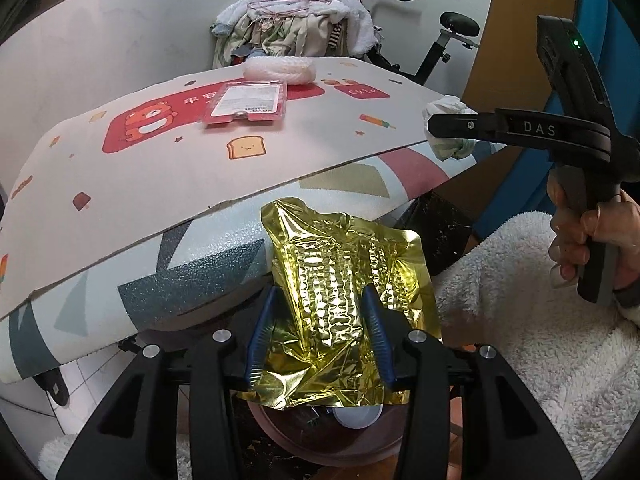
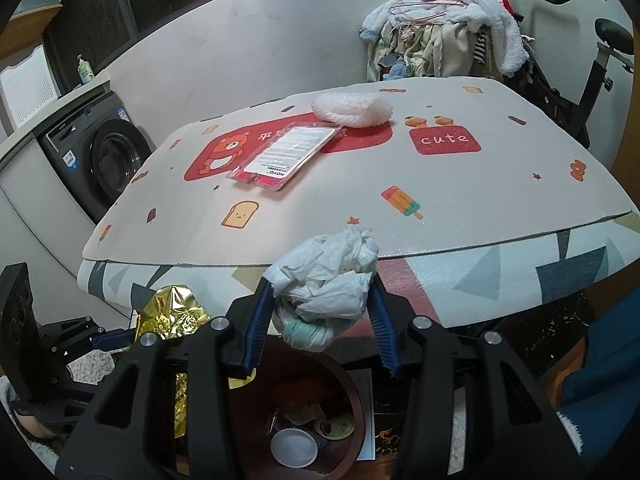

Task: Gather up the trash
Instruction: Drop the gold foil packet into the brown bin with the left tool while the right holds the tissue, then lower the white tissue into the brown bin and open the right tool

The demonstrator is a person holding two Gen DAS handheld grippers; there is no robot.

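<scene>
My left gripper (image 1: 320,300) is shut on a crumpled gold foil wrapper (image 1: 344,280) and holds it off the table's front edge, above a round brown bin (image 1: 320,440). My right gripper (image 2: 320,292) is shut on a crumpled white tissue wad (image 2: 328,280), also above the brown bin (image 2: 248,400), which holds a white lid and scraps. In the left wrist view the right gripper (image 1: 434,124) shows at the right with the tissue wad (image 1: 450,128). The foil (image 2: 172,312) shows at the lower left of the right wrist view.
On the cartoon-print table mat (image 2: 360,184) lie a red blister pack (image 2: 284,156) and a white bubble-wrap roll (image 2: 352,110). A laundry pile (image 2: 444,32) and exercise bike (image 2: 592,80) stand behind. A washing machine (image 2: 104,160) is at left.
</scene>
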